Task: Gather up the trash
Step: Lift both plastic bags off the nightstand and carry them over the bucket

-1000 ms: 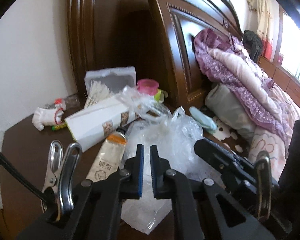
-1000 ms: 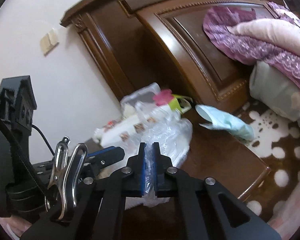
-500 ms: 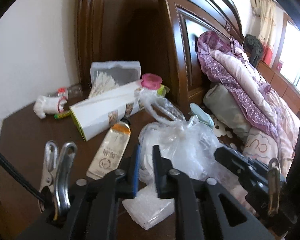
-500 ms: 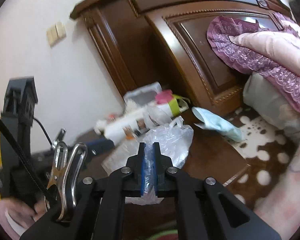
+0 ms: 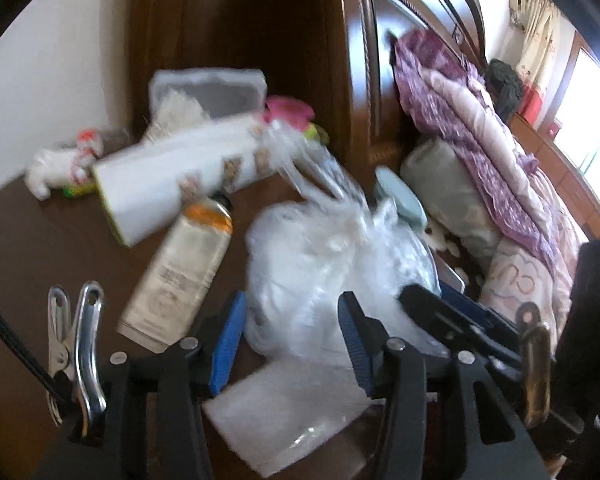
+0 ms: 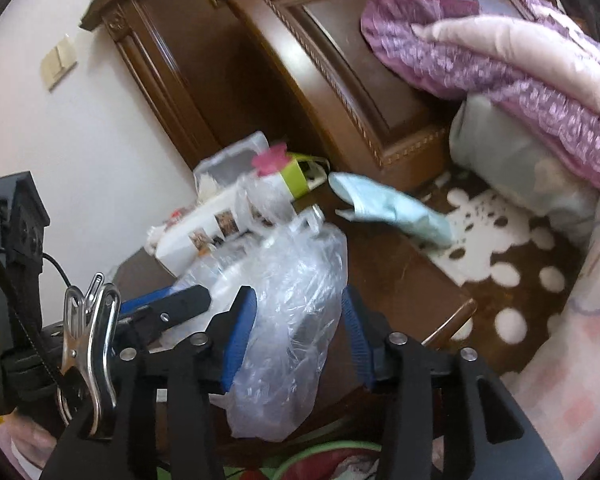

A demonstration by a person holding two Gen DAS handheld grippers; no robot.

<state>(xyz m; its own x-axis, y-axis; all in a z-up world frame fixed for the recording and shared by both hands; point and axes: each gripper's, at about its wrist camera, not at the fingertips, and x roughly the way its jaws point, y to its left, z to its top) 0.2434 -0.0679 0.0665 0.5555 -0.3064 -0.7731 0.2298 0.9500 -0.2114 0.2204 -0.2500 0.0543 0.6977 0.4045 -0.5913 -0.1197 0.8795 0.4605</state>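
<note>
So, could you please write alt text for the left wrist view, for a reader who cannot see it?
The left gripper is open around a crumpled clear plastic bag on a dark wooden nightstand. A beige tube, a white carton and a flat white foam sheet lie nearby. The right gripper reaches in from the right, with a bed behind.

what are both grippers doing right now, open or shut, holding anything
Left gripper: open, holding nothing, jaws either side of the plastic bag.
Right gripper: open, holding nothing, the bag sits loose between its jaws.
</note>
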